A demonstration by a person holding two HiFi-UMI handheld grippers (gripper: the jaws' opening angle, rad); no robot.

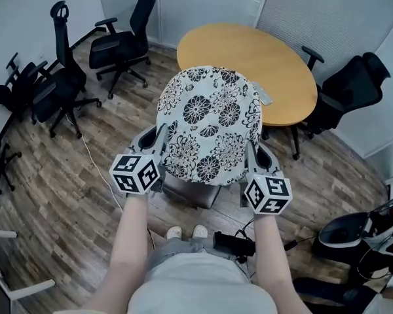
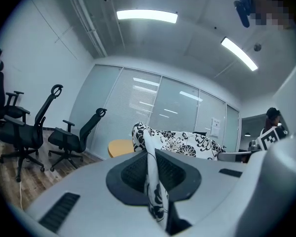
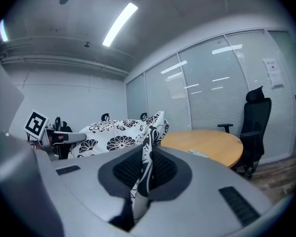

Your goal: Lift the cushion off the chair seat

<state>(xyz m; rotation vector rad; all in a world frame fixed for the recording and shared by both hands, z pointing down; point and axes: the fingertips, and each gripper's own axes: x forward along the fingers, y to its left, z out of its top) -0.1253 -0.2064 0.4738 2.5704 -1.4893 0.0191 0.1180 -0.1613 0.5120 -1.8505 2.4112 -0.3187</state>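
With the fingers of the left gripper [image 1: 157, 140] and right gripper [image 1: 254, 153] clamped on its side edges, the cushion [image 1: 209, 120] hangs raised, so the lift looks essentially done.

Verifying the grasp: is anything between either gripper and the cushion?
Nothing visible. The left gripper and the right gripper are each shut directly on a side edge of the cushion, with only its fabric in the grip.
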